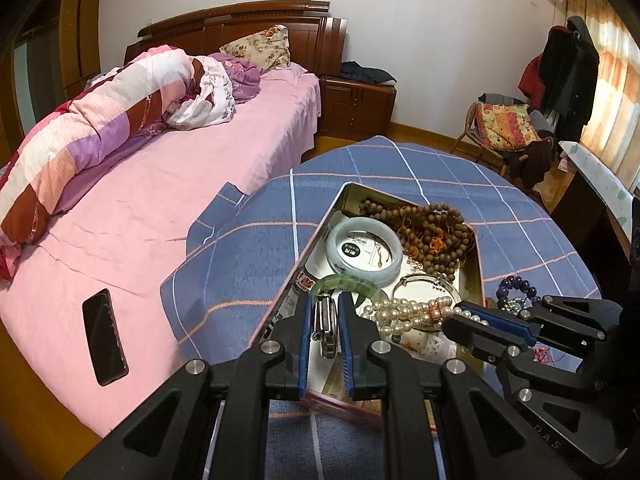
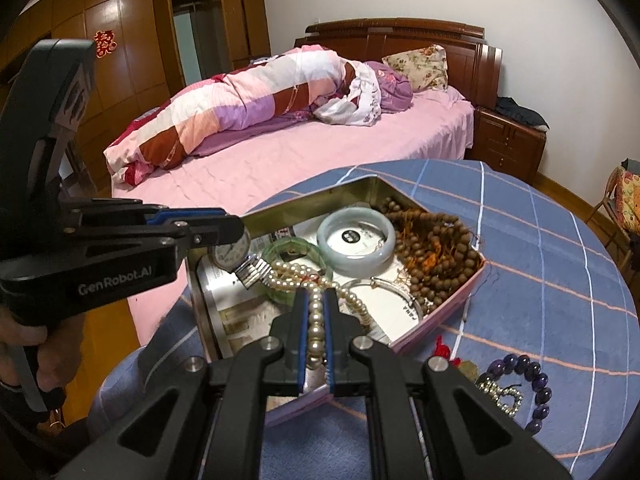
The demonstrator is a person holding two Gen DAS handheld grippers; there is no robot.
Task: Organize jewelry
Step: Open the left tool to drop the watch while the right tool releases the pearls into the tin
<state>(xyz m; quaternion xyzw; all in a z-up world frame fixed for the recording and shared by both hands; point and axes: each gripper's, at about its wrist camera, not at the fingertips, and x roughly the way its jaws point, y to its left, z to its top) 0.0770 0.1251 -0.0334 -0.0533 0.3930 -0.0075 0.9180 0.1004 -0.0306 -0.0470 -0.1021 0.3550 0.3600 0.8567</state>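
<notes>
While the tin (image 2: pixel 224 312) sat open, the right gripper (image 2: pixel 316 308) clamped the pearl strand (image 2: pixel 316 328). The left gripper (image 1: pixel 325 308) held the watch (image 1: pixel 325 330) between narrowed fingers.

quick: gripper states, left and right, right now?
Left gripper: closed on the wristwatch, over the tin.
Right gripper: closed on the pearl necklace.

Home bedroom: bed (image 2: pixel 320 152) with pink sheet, quilt (image 2: pixel 248 108), wooden wardrobe (image 2: pixel 132 52), nightstand (image 2: pixel 508 140)
</notes>
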